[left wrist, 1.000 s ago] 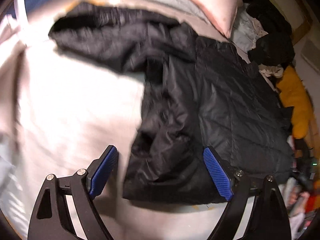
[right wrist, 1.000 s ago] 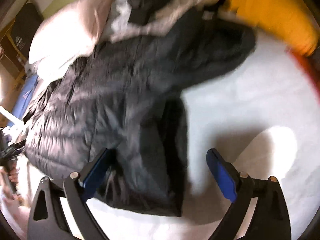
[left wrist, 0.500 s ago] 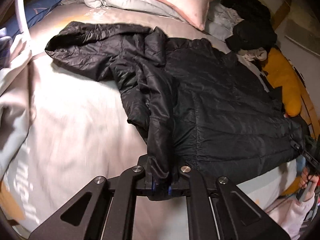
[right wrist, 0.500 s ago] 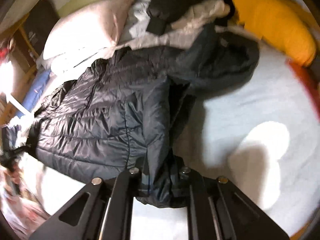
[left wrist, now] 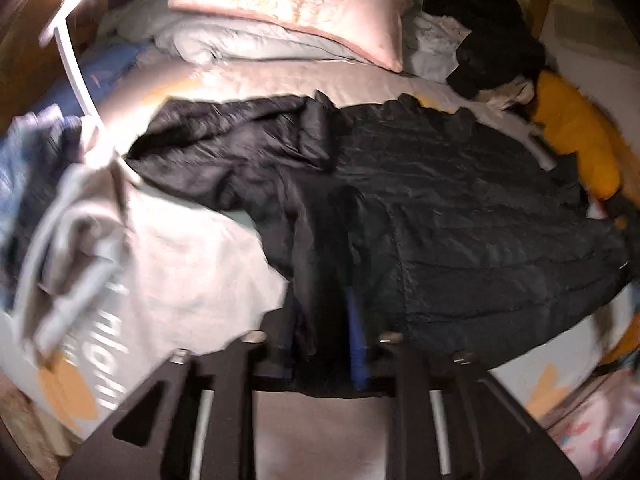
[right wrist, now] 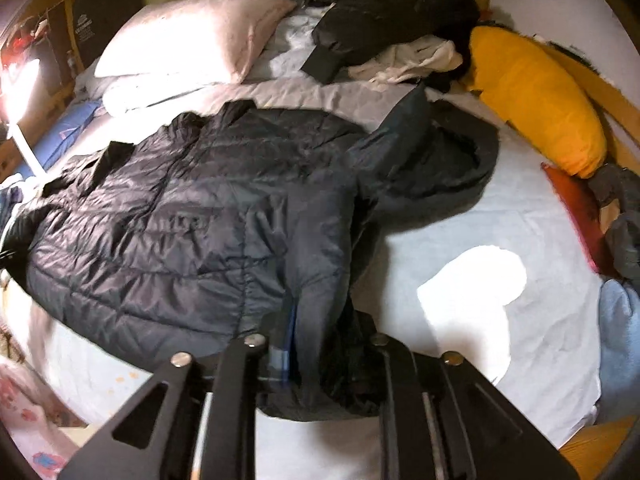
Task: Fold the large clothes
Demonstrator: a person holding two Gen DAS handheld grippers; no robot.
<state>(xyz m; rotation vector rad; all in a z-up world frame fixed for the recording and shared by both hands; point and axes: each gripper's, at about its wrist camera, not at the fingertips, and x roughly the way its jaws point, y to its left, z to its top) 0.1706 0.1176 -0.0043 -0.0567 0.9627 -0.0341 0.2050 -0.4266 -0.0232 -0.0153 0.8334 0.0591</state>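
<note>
Black puffer jacket (right wrist: pixel 168 236) on bed (right wrist: pixel 460 240), hem corners pinched, left claw (left wrist: pixel 320 340), right claw (right wrist: pixel 316 344)

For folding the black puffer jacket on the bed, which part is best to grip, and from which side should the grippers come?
Grip the black puffer jacket at its near bottom edge, one corner per gripper, coming from the foot of the bed. It lies spread flat, its hem nearest, its hood far. The left gripper and right gripper already have that fabric between their fingers.
</note>
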